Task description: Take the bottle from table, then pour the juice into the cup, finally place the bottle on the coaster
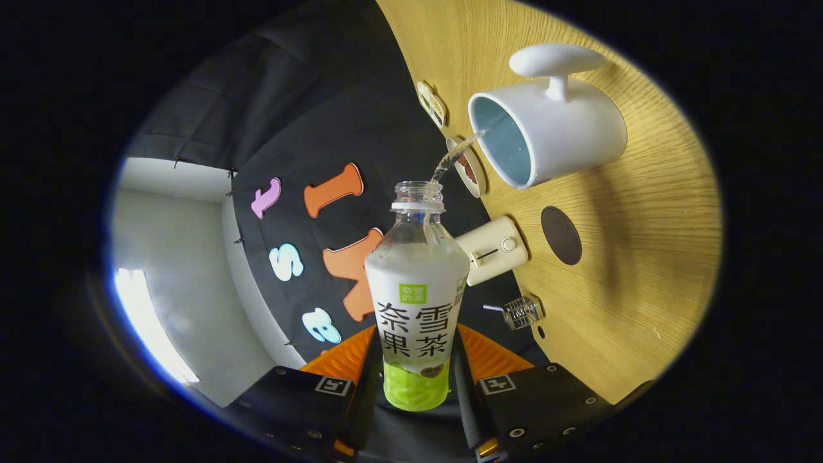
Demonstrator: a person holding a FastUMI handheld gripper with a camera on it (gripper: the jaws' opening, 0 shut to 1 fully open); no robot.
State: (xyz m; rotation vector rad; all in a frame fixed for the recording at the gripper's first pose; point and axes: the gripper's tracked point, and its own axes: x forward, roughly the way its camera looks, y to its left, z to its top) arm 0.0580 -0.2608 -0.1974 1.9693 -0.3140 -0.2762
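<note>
A clear plastic bottle [416, 289] with a white and green label is clamped between my two fingers, its cap off. My gripper [415, 379] is shut on its lower body and rolled far over, so the table stands steeply on edge. A thin stream of clear liquid [455, 154] runs from the bottle's mouth into the white cup [546, 128], whose inside is pale blue. The cup has a broad white handle. A dark round coaster [560, 235] lies on the wooden table [643, 257] just beyond the cup, apart from the bottle.
A cream box with a knob [494, 249] and a small wire-and-glass item [522, 312] sit along the table's back edge. Two round decorated coasters [432, 103] lie near the cup's mouth. The booth wall hangs behind the bottle.
</note>
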